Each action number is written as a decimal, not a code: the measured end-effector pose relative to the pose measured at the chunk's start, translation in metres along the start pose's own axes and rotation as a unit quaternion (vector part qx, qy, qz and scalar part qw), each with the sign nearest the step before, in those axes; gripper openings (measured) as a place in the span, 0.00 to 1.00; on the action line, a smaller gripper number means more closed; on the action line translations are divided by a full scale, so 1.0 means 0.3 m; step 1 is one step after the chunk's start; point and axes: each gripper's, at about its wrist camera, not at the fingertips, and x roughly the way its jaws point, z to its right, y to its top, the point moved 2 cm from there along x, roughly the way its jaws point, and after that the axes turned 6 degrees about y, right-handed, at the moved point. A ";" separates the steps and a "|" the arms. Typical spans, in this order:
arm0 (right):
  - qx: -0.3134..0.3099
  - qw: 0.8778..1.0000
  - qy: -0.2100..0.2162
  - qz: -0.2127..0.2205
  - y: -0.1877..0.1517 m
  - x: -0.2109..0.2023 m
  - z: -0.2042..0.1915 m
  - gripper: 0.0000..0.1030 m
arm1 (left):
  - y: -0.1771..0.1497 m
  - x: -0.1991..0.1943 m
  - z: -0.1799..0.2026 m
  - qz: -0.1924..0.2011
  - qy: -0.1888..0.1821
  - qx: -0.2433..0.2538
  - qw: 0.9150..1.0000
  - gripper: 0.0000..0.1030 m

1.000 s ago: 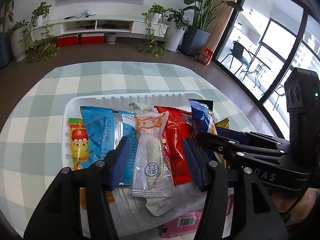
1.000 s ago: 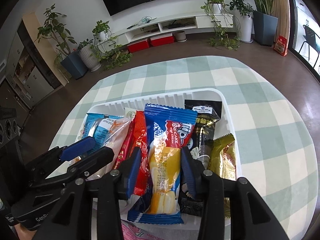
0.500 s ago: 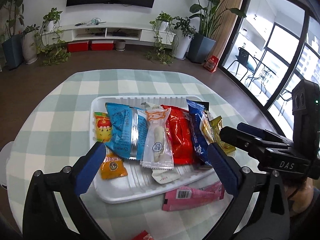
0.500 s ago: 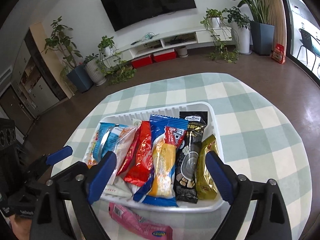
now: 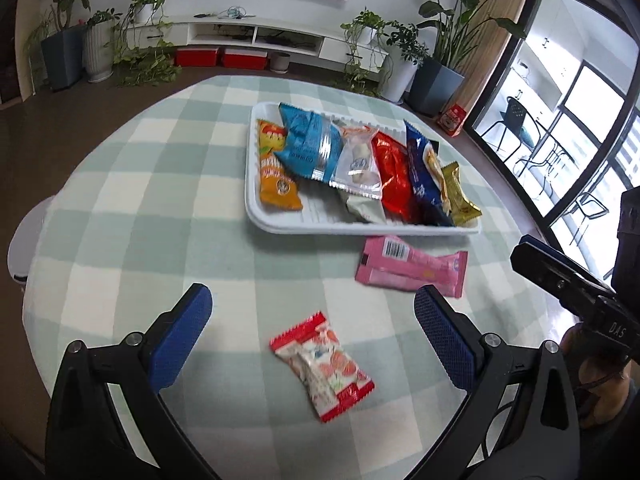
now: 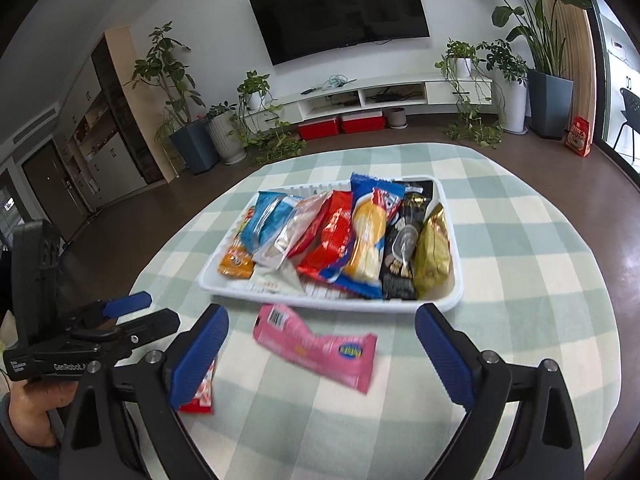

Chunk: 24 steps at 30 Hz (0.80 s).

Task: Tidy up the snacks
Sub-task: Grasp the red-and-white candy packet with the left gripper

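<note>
both claws, left claw (image 5: 312, 312) and right claw (image 6: 320, 332), just spread apart and empty, near side of white tray (image 6: 320, 300); pink packet (image 6: 316, 346) beside tray on desk.

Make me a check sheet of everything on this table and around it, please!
Surface: round table under a green and white checked cloth, flat.
Job's things: white ribbed plastic tray packed with snack packets laid side by side; long pink wrapper with a barcode on the cloth just in front of the tray; small red and white candy packet nearer still.
Clutter: nothing seen.
Grippers: left gripper wide open and empty above the candy packet; right gripper has just been opening, nothing between its pads.
Cables: thin wires on the white TV shelf.
Surroundings: wall television, potted plants, red boxes.
</note>
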 end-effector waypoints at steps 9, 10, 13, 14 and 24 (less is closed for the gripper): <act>0.014 1.000 0.009 -0.006 -0.150 -0.044 -0.038 0.94 | -0.139 0.055 0.014 -0.053 0.056 -0.023 0.997 0.99; 0.014 1.000 0.009 -0.007 -0.163 -0.048 -0.043 0.94 | -0.144 0.053 0.019 -0.052 0.060 -0.021 0.997 0.99; 0.017 1.000 0.010 -0.007 -0.184 -0.054 -0.050 0.94 | -0.143 0.054 0.031 -0.049 0.065 -0.019 0.997 0.99; 0.019 1.000 0.010 -0.008 -0.192 -0.055 -0.050 0.94 | -0.144 0.053 0.035 -0.046 0.066 -0.018 0.997 0.99; 0.007 1.000 0.008 -0.007 -0.218 -0.057 -0.073 0.94 | -0.144 0.094 0.068 -0.052 0.076 0.010 0.996 0.68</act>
